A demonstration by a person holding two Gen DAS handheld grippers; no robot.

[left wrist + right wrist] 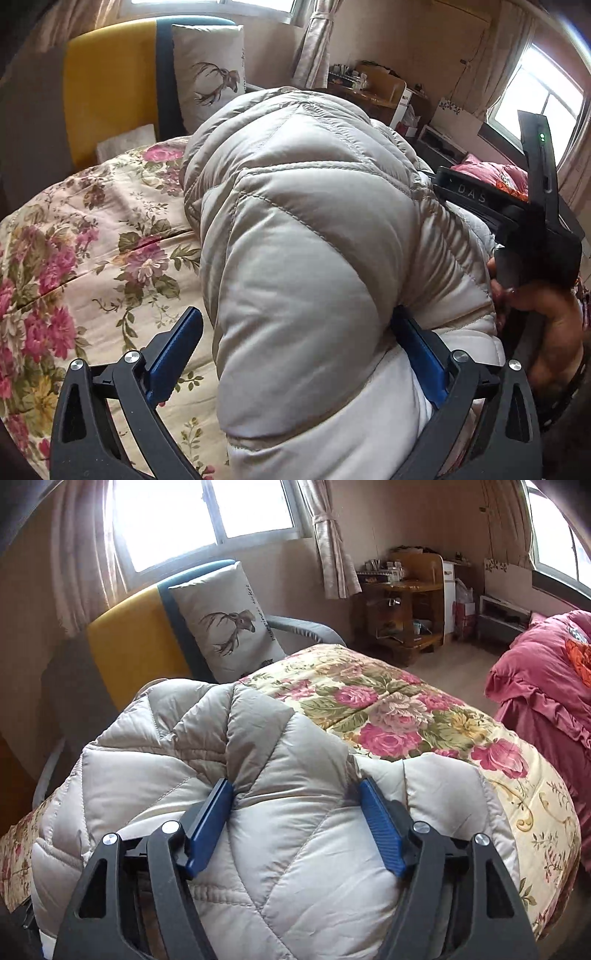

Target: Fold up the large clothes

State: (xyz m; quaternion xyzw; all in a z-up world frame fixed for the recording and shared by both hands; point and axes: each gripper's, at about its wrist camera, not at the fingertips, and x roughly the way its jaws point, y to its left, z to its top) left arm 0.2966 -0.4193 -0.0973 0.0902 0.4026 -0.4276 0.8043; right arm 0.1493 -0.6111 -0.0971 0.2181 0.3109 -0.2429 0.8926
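A puffy beige quilted down jacket [295,203] lies heaped on a bed with a floral bedspread [92,240]. My left gripper [295,317] stands wide open around the jacket's near end. Its left finger [177,350] hangs free over the bedspread, and its right finger [417,354] rests against the jacket's side. In the right wrist view the jacket [166,768] bulges up between the two blue pads of my right gripper [295,786], which pinch a thick fold of it. A hand [550,317] holds that tool's black body [535,229] at the jacket's right side.
A deer-print pillow [229,627] leans on a yellow-and-blue chair back [133,646] beyond the bed. A wooden shelf unit [402,602] stands at the far wall. Red ruffled bedding [543,686] lies to the right, with bare floor between. The bedspread [406,709] stretches right of the jacket.
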